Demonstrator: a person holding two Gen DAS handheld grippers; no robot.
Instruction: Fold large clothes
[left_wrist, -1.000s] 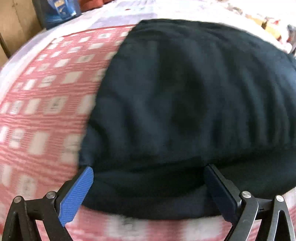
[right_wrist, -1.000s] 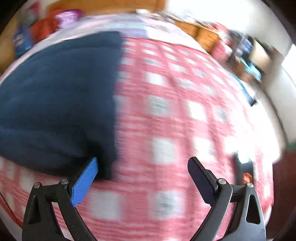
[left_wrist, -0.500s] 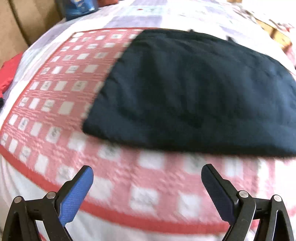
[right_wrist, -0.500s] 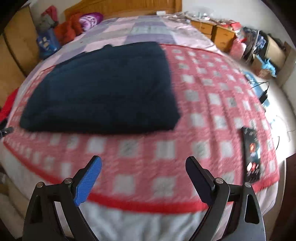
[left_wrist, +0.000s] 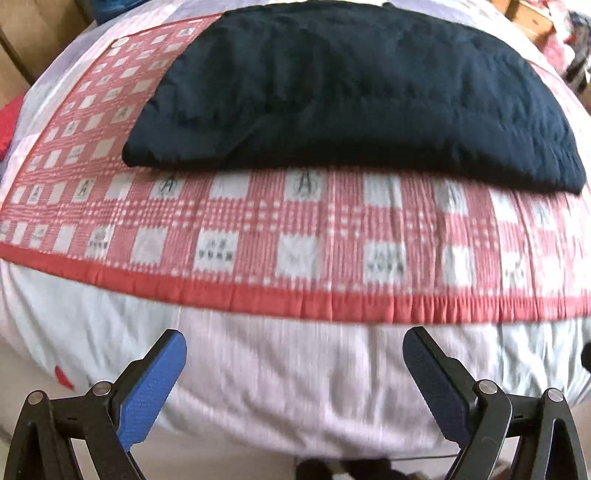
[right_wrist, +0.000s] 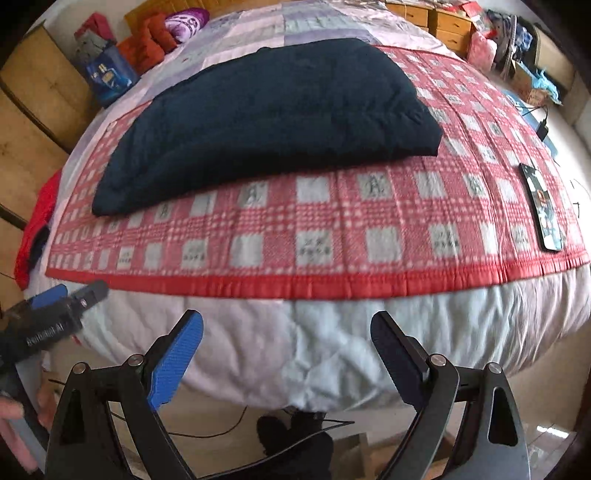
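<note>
The thick, dark navy folded garment lies flat on the red-and-white checked quilt, towards its far left. It looks soft, bulky and limp, so I would pinch it at the near corners, where the layers stack. My left gripper and right gripper both hang wide apart and empty off the near edge of the white-sided mattress. A black phone lies near the quilt's right edge; the rest of the quilt offers open room.
</note>
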